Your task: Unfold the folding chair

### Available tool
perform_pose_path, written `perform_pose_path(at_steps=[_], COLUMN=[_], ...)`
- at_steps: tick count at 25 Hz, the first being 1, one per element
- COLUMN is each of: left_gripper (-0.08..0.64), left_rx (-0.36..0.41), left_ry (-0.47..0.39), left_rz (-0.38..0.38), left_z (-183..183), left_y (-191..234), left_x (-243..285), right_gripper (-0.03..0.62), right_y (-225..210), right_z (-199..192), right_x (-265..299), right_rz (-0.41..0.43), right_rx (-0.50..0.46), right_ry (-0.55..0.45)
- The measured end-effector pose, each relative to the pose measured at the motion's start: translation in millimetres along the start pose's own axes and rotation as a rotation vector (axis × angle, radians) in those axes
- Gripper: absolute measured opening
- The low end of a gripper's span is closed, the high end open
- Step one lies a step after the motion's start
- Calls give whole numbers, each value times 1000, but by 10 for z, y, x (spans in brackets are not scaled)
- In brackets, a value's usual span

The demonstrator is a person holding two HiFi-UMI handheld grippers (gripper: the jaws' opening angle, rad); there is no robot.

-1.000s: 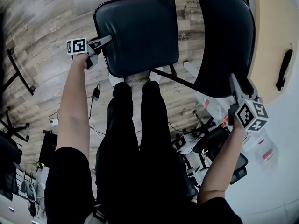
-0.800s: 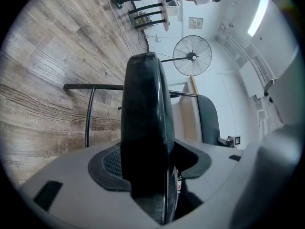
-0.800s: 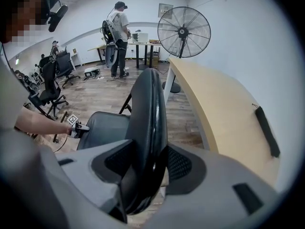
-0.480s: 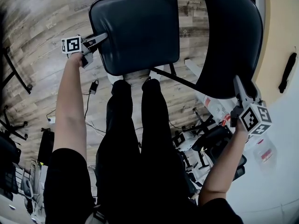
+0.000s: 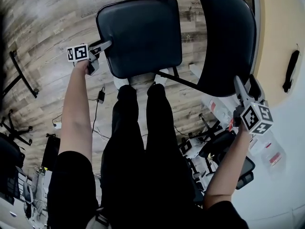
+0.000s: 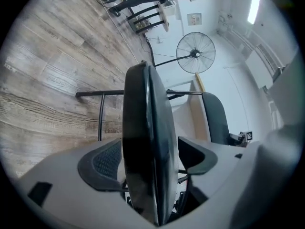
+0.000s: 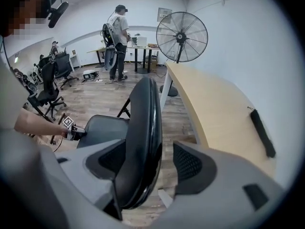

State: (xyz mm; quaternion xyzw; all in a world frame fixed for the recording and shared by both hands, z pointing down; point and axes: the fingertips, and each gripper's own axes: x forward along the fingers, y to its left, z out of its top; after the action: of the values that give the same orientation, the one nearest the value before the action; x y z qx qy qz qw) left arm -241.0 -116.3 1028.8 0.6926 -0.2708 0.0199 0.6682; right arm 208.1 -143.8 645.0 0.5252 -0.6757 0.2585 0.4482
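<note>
The black folding chair stands opened out on the wood floor. Its padded seat [image 5: 140,35] lies flat and its backrest [image 5: 228,37] rises at the right. My left gripper [image 5: 106,46] is at the seat's left edge. In the left gripper view the seat edge [image 6: 147,128] runs between the jaws with a gap on the right side. My right gripper [image 5: 244,83] straddles the backrest's rim [image 7: 145,128], with a gap beside the right pad [image 7: 190,163]. Both sets of jaws have just been opening and stand open around the chair.
My legs [image 5: 143,142] stand just in front of the seat. A curved light wood table [image 5: 281,27] with a black object [image 5: 289,70] runs behind the backrest. A pedestal fan [image 7: 182,35], office chairs [image 7: 47,87] and a standing person [image 7: 118,37] are farther off. Cables [image 5: 97,97] lie on the floor.
The left gripper wavered slightly along the seat's left edge and is back near where it was. The right gripper stays at the backrest. The chair has hardly shifted.
</note>
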Motion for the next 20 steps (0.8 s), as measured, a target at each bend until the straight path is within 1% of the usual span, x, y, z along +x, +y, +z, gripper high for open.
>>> perform_pose_path(at_steps=[2,5,7,9,11,13,18,20], left_gripper=[353,351,351,351,351,351,351,351], left_rx=[28,87,130,177,231,295,471,527], left_ry=[-45,-118,-126,-121,-124,-132,-129,-145], left_rz=[48,160,216,245,260,256,189,173], left_z=[61,125,97,83,96,81,-87,-156], left_y=[-69,-172,-308,-526,-819,-1207,-2345,-2798], left_x=[-124,-384,-555,-719,-876,-1019,-1255,-1337], right_gripper=[296,296,296,296,296,296,296,296], right_y=[-6,-6,49,152,306,499,946,1070], right_z=[68,191,285,406,519,597,741,794], right_x=[-129,-370,-528,-671,-796,-916,-1246,-1402], right_rz=[-13,-26,-16,10,51,103,236,301], right_rx=[-6,-13,-12,-3,6,6,-13,-4], right_ry=[-20,-62,-107,-185,-269,-332,-458,-507])
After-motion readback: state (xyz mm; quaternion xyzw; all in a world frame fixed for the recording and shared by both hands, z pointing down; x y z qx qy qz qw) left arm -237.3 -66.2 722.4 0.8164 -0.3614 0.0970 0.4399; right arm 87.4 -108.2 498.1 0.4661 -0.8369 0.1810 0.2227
